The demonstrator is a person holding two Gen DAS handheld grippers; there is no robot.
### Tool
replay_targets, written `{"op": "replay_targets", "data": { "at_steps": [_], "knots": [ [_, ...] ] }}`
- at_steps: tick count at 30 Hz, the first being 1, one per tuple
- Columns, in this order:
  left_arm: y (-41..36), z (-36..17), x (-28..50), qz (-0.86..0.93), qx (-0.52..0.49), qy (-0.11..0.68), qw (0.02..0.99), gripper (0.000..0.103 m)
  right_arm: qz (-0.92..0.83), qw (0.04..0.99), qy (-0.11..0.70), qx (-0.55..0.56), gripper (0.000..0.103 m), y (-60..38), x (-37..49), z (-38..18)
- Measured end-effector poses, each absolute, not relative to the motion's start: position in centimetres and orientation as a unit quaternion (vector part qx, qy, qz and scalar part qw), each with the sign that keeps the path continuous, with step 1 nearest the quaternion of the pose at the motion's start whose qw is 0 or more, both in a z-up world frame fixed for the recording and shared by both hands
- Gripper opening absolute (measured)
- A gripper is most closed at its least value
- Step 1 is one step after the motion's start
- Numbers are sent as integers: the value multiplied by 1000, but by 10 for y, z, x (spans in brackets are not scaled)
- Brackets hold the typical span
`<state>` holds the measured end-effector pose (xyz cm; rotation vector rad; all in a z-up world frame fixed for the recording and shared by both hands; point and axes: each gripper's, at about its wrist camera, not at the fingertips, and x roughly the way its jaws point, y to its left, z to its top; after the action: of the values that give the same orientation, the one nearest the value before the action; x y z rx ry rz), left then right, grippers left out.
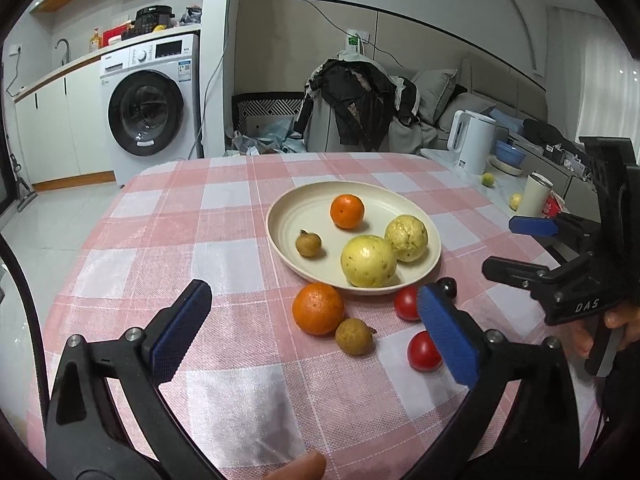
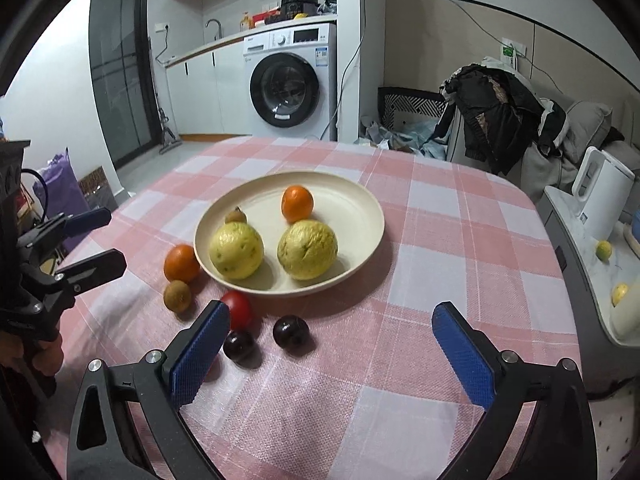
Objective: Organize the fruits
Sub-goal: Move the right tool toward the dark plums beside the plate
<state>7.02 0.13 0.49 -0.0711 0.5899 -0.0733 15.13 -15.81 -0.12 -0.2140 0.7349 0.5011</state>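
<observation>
From the left wrist camera, the left hand-held gripper (image 1: 312, 332) hangs low over the tabletop (image 1: 168, 248) with its blue pads wide apart and nothing between them. A loose orange (image 1: 318, 309) and a small brown fruit (image 1: 354, 337) lie touching each other between the spread fingers, just short of the plate (image 1: 296, 216). Two red fruits (image 1: 422, 351) sit beside the right-hand pad, one partly hidden behind it. On the plate are another orange (image 1: 347, 211), a second brown fruit (image 1: 308, 243) and two yellow fruits (image 1: 368, 261) that touch. The likely trouble is rolling: every piece is close to round, so a pad brushing the orange could nudge its brown neighbour away, and a squeeze off centre could squirt the fruit out sideways.

From the right wrist camera, the right hand-held gripper (image 2: 326, 346) is likewise fully spread and empty. Two dark plum-like fruits (image 2: 291, 331) rest on the cloth between its fingers, one close against the left pad, with a red fruit (image 2: 238, 309) just beyond, near the plate rim (image 2: 372, 208). Closing on one dark fruit risks knocking the other. The plate's near half is crowded by the yellow fruits (image 2: 307, 249), so anything set down there could bump them; the far side is freer.

None of the fruits has a clear long axis. The brown one off the plate shows a small stem stub pointing right in the left view; which way the others point cannot be told.
</observation>
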Motion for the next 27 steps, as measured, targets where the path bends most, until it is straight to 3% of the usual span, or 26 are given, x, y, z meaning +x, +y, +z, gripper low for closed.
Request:
{"op": "replay_targets", "data": {
  "at_steps": [27],
  "knots": [
    [-12,-14,83,-54,-26,317,947,103,198,869,438,-118,103,-154,175,-47]
  ]
}}
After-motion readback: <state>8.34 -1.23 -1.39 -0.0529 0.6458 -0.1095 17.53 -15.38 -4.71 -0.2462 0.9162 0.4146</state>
